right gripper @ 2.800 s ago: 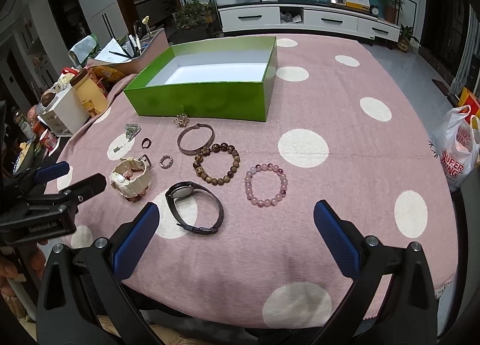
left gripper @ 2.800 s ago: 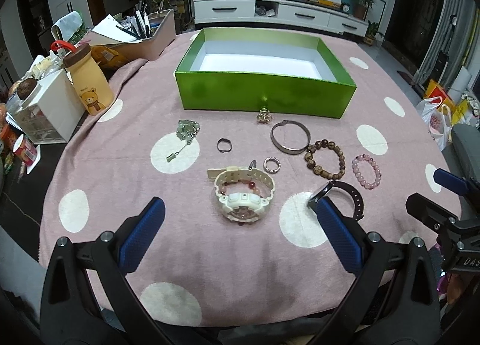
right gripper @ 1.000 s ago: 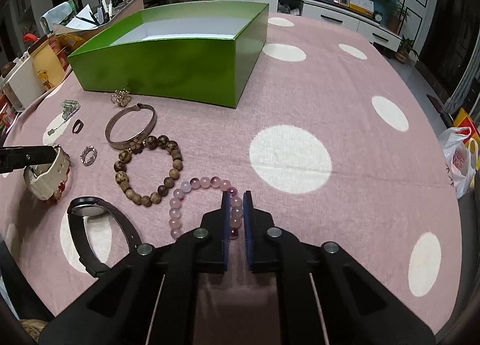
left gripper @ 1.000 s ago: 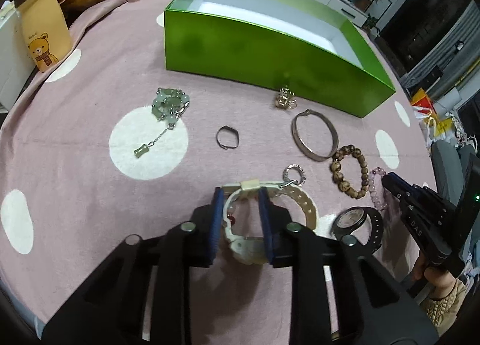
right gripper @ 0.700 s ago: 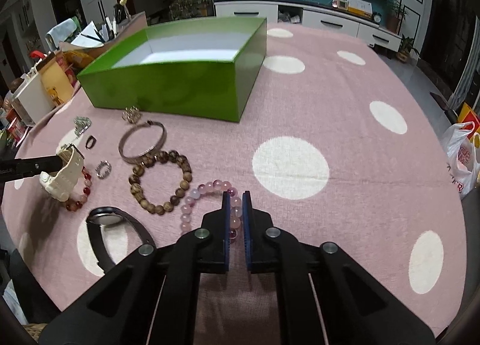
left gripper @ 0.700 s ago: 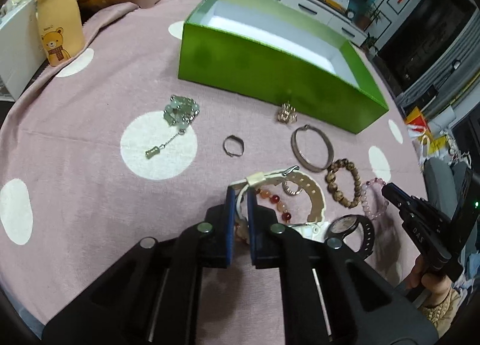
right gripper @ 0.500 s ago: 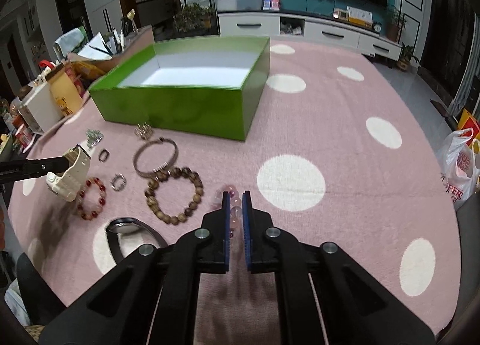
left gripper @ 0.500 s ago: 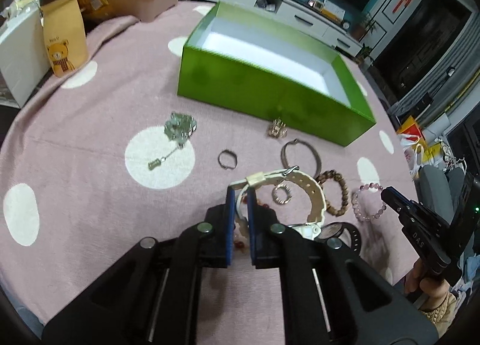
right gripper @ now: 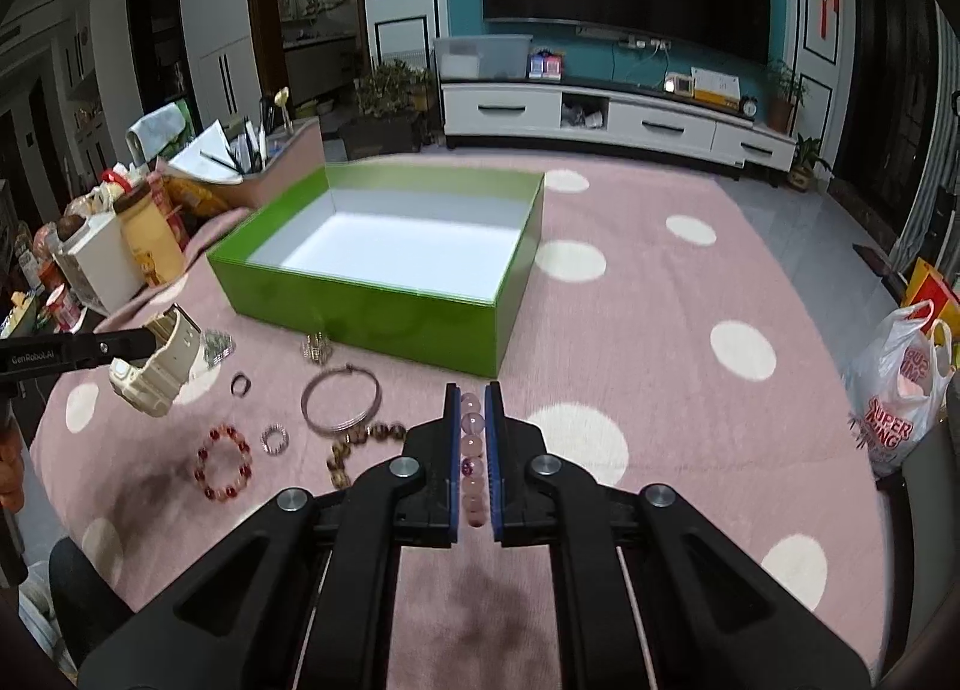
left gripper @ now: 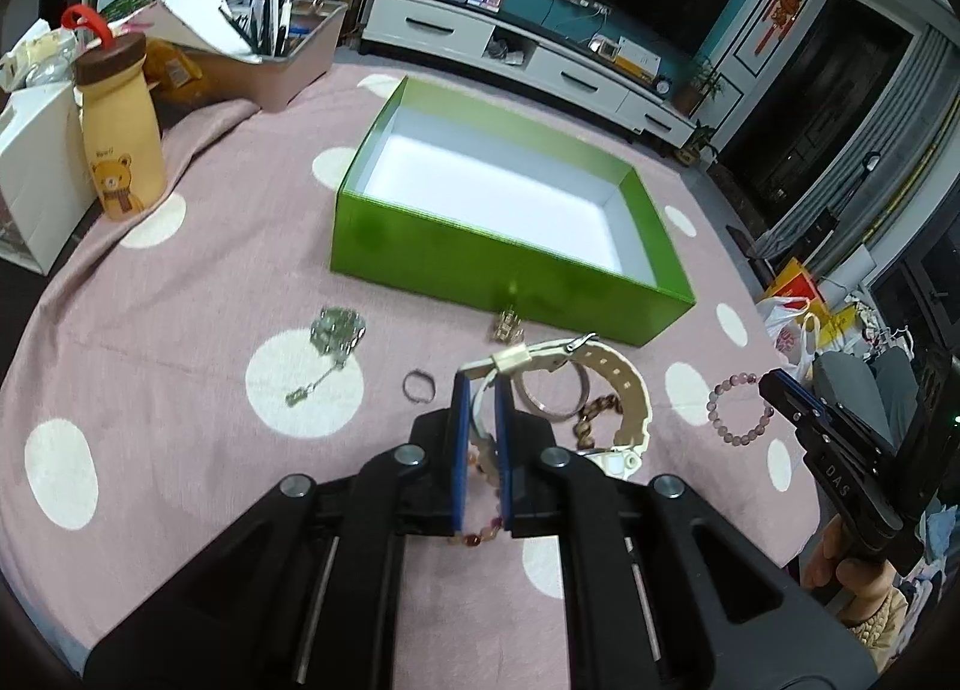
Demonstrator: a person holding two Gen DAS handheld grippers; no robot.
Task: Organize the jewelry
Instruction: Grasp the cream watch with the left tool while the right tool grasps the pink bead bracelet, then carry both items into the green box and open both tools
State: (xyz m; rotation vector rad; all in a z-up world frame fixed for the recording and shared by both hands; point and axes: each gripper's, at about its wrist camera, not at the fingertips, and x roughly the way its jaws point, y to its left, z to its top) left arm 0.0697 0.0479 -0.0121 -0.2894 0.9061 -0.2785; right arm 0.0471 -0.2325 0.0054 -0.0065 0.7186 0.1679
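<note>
Left wrist view looks down on a pink tablecloth with white dots (left gripper: 180, 366). The left gripper (left gripper: 480, 390), black with blue pads, is closed tight on the strap of a chunky cream plastic wristwatch (left gripper: 624, 390), which hangs lifted clear of the cloth. Seen from the right wrist view, the same watch (right gripper: 159, 372) dangles from the pinched fingertips, above and to the left of a red bead bracelet (right gripper: 223, 462) lying flat on the cloth.

The right gripper (right gripper: 472, 396) is likewise closed, its blue pads clamped on a pink bead bracelet (right gripper: 471, 450), whose beads run in a line between the two fingers. From the left wrist view this bracelet (left gripper: 739, 408) hangs as a loop from the gripper's tip, above the cloth.

An open green cardboard box with a white inside (right gripper: 396, 318) sits beyond both grippers, with nothing visible in it. On the cloth in front of it lie a small gold charm (right gripper: 316, 347), a silver bangle (right gripper: 342, 399), a small dark ring (right gripper: 240, 384), a small sparkly ring (right gripper: 275, 440), part of a brown wooden bead bracelet (right gripper: 360, 444), and a pale green beaded chain (left gripper: 336, 336).
</note>
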